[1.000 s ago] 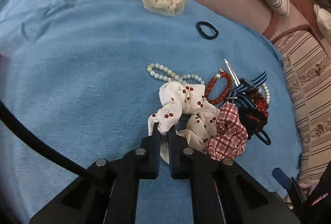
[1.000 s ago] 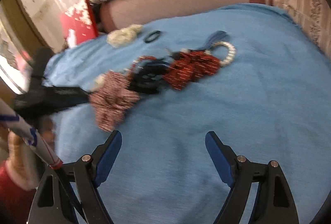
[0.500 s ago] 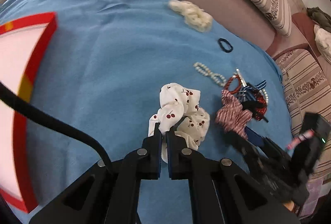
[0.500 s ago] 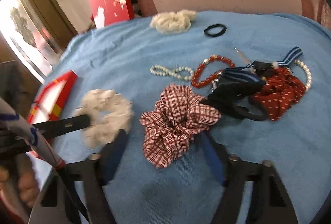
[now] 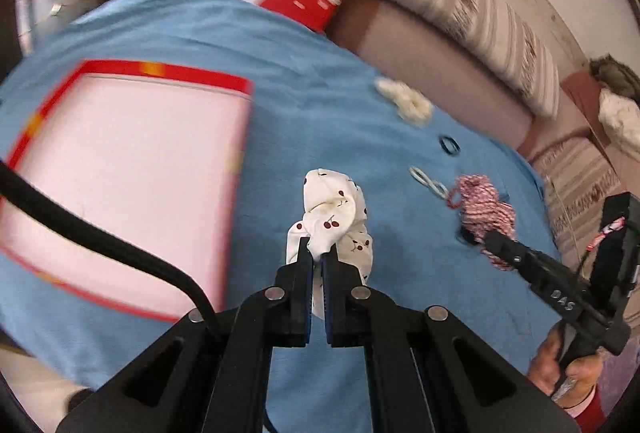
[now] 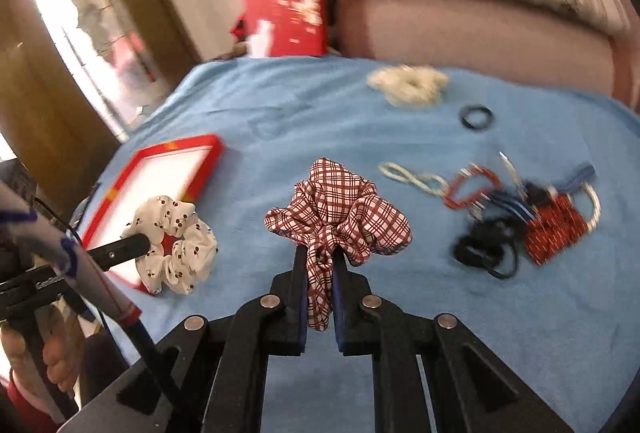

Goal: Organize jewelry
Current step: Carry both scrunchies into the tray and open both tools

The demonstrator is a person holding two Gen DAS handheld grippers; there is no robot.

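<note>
I see the big blue blanket [image 6: 440,333] with the red tray [image 6: 160,169] on it, and my left gripper [image 5: 317,257] is pinched tight on the cherry hair tie [image 5: 334,217], up in the air near that tray. My right gripper [image 6: 320,269] is closing on a bunched fold of the checked hair tie [image 6: 340,217], lifted too. Both look soft, light and floppy, so I think pinching a thick fold works best.

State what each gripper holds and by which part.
The left gripper pinches the cherry-print scrunchie by a fold at its near edge. The right gripper is shut on a gathered fold at the plaid scrunchie's near edge.
</note>
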